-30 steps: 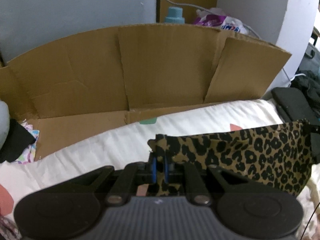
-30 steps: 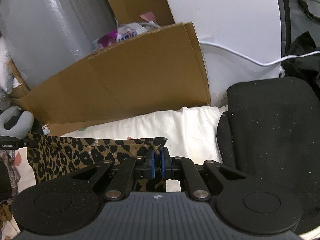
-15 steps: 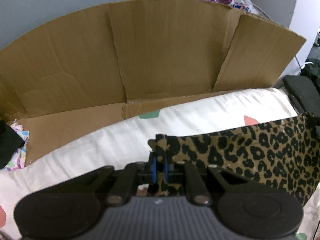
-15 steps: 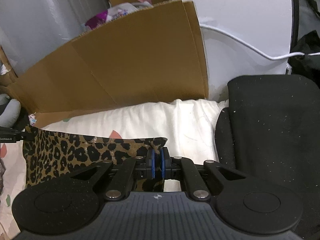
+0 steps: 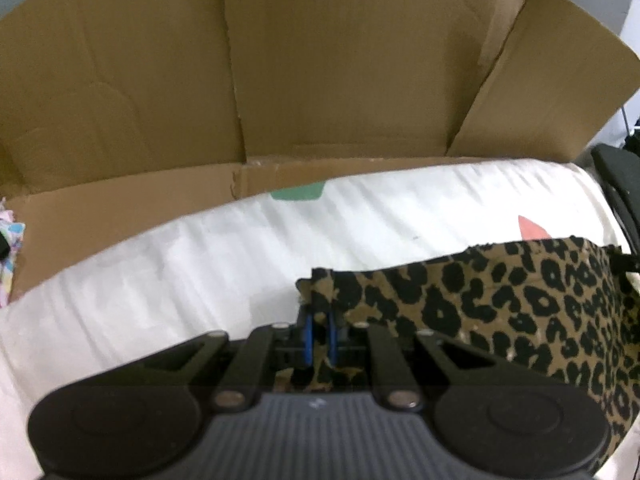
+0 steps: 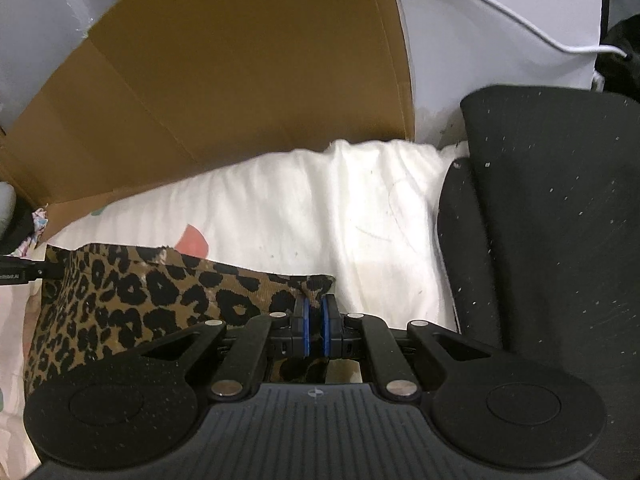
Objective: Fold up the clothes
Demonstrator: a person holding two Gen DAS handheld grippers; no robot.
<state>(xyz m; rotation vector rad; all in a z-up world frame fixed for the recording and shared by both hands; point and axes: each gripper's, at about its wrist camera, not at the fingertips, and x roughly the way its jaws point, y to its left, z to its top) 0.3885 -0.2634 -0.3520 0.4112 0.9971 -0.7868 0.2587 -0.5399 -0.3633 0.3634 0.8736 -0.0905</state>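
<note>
Hanging between both grippers above the white bedding (image 5: 400, 220), the leopard cloth (image 5: 520, 304) has its lower part hidden. Left gripper (image 5: 319, 326) and right gripper (image 6: 315, 320) each pinch one corner. Cardboard box (image 5: 320, 60) contents are unclear.

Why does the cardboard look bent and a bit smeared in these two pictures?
Left wrist view: the fisheye lens bows the cardboard into an arc, and motion blur streaks the white bedding. Right wrist view: sharper, with specks crisp on the black cushion, though the edges curve too; the leopard-print cloth stays clear.
</note>
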